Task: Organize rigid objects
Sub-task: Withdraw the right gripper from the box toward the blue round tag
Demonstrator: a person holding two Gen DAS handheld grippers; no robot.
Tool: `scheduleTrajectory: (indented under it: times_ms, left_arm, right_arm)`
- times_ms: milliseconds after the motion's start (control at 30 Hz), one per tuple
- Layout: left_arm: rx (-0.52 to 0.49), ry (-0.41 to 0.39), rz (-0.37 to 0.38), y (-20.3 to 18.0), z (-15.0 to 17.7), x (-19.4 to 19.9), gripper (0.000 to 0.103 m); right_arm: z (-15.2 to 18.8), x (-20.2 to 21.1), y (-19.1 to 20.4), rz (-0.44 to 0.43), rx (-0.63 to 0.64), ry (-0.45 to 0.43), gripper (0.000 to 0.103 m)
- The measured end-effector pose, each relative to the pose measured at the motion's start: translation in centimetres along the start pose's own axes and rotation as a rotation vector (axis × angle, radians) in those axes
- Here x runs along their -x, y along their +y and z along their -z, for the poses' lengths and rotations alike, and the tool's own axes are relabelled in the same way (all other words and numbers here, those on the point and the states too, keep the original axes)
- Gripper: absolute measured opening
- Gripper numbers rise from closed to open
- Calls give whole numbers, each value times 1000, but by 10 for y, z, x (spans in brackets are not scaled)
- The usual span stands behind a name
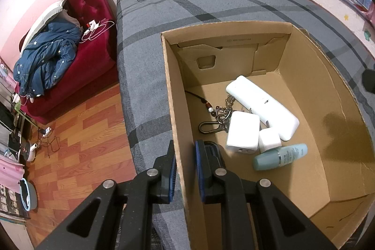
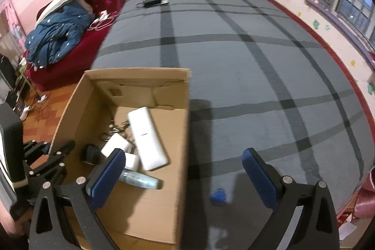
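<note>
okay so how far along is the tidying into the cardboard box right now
Done: the cardboard box on the bed already holds a long white device, two white chargers, a metal key ring and a teal bottle.

In hand: the left gripper is clamped on the box's wall, steadying it; the right gripper is open and empty.

Left: a small blue object lies on the bedspread beside the box, and a black adapter at the far end.

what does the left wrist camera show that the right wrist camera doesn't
Only the left wrist view: the left tongs shut on the cardboard box wall, and a round blue basin on the floor. Only the right wrist view: the open, empty right tongs and a small blue object on the bedspread. Both: the long white device, teal bottle and red sofa.
</note>
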State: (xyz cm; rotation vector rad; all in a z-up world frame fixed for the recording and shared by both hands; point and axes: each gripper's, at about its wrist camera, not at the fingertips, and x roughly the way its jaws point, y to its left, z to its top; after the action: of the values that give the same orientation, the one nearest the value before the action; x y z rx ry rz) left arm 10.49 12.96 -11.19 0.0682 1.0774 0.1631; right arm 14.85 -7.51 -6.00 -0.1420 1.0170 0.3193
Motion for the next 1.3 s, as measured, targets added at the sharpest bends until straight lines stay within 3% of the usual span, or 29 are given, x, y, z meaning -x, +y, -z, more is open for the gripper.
scheduleTrajectory:
  times_ms: [467,967,1300]
  left_arm:
    - [-8,1,-10,-2,-1,0,16]
    - [-13,2,-16,-4,-1,0,16]
    - [-13,1,-16,-3,-1,0,16]
  right_arm:
    - [36,6,-58,66,-43,-29,102]
    - [74,-6,-72,54,-38,-41,102]
    - [79,-21,-78,31,-17,-30,100]
